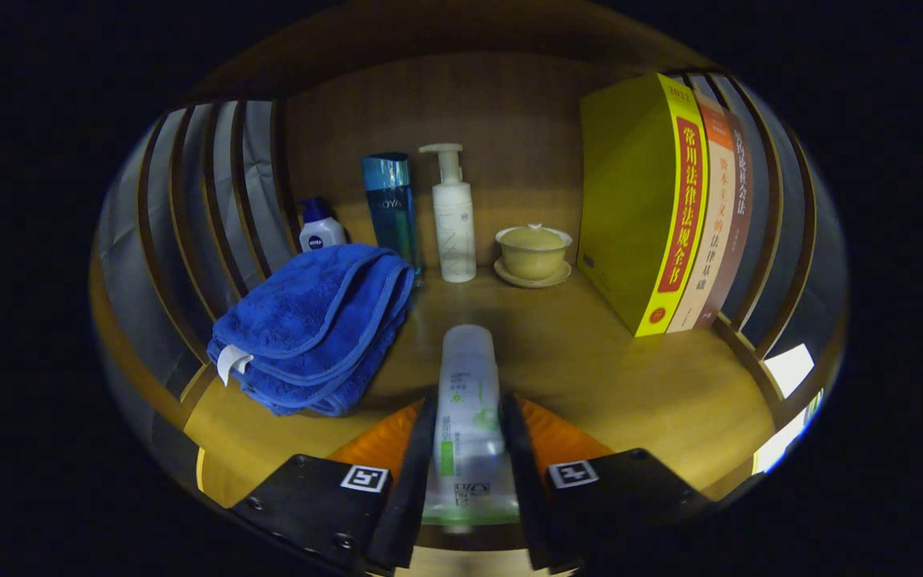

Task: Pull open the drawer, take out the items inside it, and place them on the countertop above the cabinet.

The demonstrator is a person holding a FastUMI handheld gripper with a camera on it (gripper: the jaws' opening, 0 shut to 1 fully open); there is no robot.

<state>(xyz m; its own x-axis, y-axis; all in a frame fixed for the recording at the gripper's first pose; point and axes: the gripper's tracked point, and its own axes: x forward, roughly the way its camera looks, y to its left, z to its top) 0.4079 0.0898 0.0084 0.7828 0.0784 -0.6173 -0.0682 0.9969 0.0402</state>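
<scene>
My gripper (468, 409) is shut on a clear plastic bottle with a pale cap and a green-and-white label (468, 385). The bottle points forward along the fingers and hangs just over the wooden countertop (590, 361). A folded blue towel (317, 324) lies on the countertop, ahead and to the left of the fingers. Both fingers press on the bottle's sides.
At the back stand a small white bottle with a blue cap (320, 228), a tall blue bottle (391, 208), a white pump bottle (453, 216) and a lidded tea bowl on a saucer (534, 252). Upright books (662, 208) stand on the right. Wooden slats (213, 200) wall both sides.
</scene>
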